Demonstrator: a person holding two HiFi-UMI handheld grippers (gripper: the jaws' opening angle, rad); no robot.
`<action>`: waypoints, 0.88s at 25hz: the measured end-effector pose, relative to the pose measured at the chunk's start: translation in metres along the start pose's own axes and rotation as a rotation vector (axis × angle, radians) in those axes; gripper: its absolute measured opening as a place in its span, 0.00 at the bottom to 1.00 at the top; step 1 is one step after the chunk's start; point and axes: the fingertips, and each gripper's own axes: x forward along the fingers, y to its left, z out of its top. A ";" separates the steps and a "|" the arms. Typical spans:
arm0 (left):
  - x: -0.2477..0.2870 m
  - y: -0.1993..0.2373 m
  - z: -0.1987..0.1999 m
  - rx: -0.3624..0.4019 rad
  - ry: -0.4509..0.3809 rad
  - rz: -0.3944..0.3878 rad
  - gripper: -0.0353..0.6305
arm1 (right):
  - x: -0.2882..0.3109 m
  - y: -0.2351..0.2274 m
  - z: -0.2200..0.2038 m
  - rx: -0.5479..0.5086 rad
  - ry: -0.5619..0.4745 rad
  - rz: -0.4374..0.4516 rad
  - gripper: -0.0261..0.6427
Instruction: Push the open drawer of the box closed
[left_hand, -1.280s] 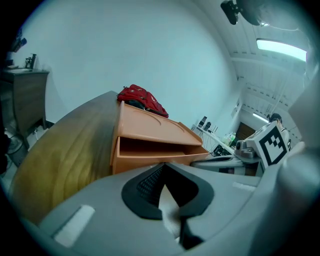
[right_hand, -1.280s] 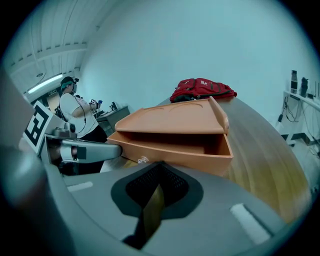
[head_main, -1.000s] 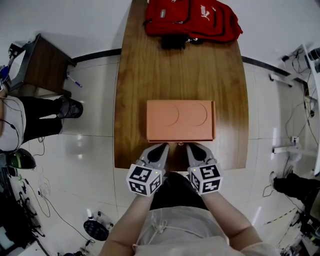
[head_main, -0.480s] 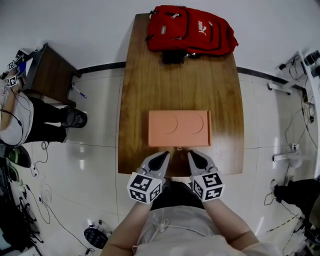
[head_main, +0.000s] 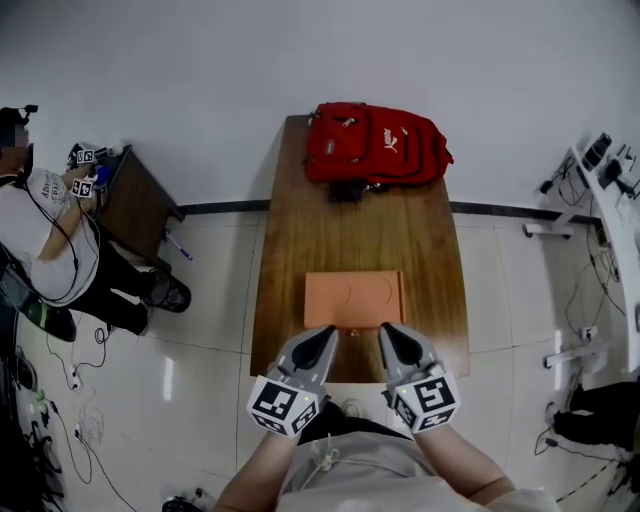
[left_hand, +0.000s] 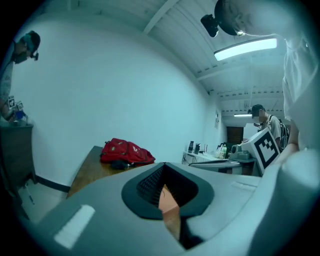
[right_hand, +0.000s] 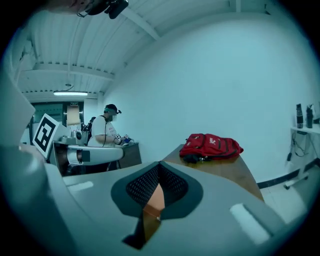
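Note:
The orange box (head_main: 353, 298) lies flat on the wooden table (head_main: 300, 250), close to its near edge. Its front face looks flush, with a small knob (head_main: 352, 329) showing at the middle. My left gripper (head_main: 326, 337) and right gripper (head_main: 388, 336) sit side by side just in front of the box, one on each side of the knob. Both are shut with nothing held. In the left gripper view the shut left gripper (left_hand: 163, 186) leaves only a sliver of the orange box (left_hand: 167, 202) visible. The right gripper (right_hand: 157, 183) shows the same sliver of box (right_hand: 152, 202).
A red backpack (head_main: 377, 146) lies at the table's far end by the white wall. A seated person (head_main: 45, 235) works at a small dark side table (head_main: 140, 205) on the left. White furniture and cables (head_main: 600, 200) stand on the right.
The head camera has pulled up and back, so the table and box look smaller and more of the room shows. Both grippers stay shut at the box's front.

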 end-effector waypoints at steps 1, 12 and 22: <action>-0.002 -0.006 0.008 0.015 -0.021 -0.007 0.06 | -0.005 0.001 0.007 -0.016 -0.018 0.000 0.05; -0.063 -0.052 0.029 0.071 -0.128 -0.081 0.06 | -0.060 0.032 0.004 -0.039 -0.040 -0.054 0.05; -0.182 -0.111 -0.005 0.077 -0.122 -0.088 0.06 | -0.146 0.116 -0.031 -0.049 -0.045 -0.120 0.05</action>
